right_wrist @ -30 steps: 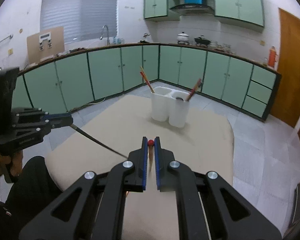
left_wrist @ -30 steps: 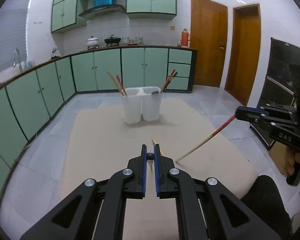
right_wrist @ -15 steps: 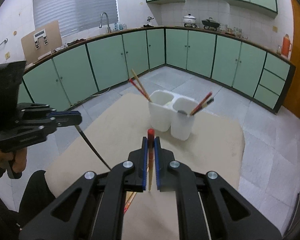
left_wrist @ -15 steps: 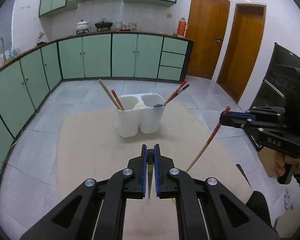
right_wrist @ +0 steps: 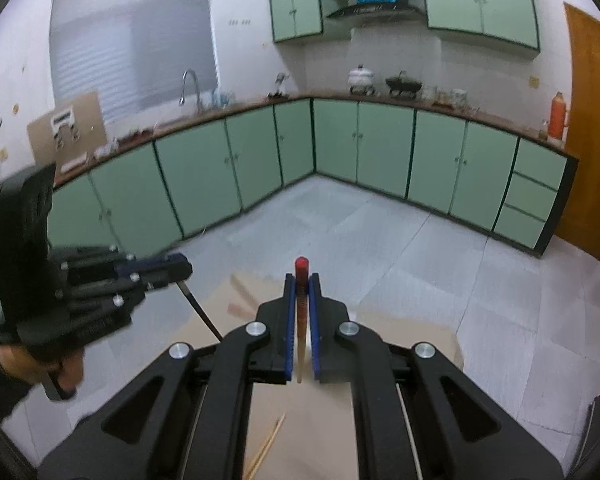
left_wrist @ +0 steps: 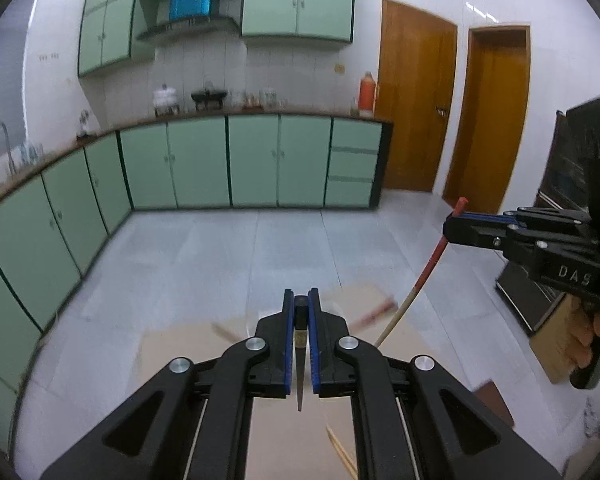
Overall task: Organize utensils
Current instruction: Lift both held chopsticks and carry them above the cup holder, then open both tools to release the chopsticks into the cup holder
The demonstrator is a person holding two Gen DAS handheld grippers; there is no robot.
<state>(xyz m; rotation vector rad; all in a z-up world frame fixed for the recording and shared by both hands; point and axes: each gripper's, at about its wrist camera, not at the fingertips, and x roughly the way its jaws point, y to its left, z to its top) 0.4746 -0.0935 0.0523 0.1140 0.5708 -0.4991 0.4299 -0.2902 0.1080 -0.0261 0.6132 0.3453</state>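
In the left wrist view my left gripper [left_wrist: 300, 294] is shut on a dark chopstick [left_wrist: 300, 360] that hangs point-down between the blue pads. To its right my right gripper [left_wrist: 451, 227] is shut on a red-topped chopstick [left_wrist: 426, 272] that slants down toward the beige table [left_wrist: 172, 348]. The right wrist view shows the same grip: right gripper [right_wrist: 301, 279] on the red-topped chopstick [right_wrist: 301, 266], left gripper [right_wrist: 185, 270] holding the dark chopstick [right_wrist: 202, 314]. The white utensil holder is hidden behind the fingers; only blurred stick tips [left_wrist: 374, 312] show.
Loose wooden chopsticks [left_wrist: 340, 452] lie on the table near its front, also visible as chopsticks [right_wrist: 268, 442] in the right wrist view. Green cabinets [left_wrist: 252, 160] line the far walls across a tiled floor. A dark cabinet [left_wrist: 568, 184] stands at the right.
Both grippers have risen and moved forward, each carrying its chopstick off the table. The white holder, in plain view before, has dropped out of sight behind the fingers.
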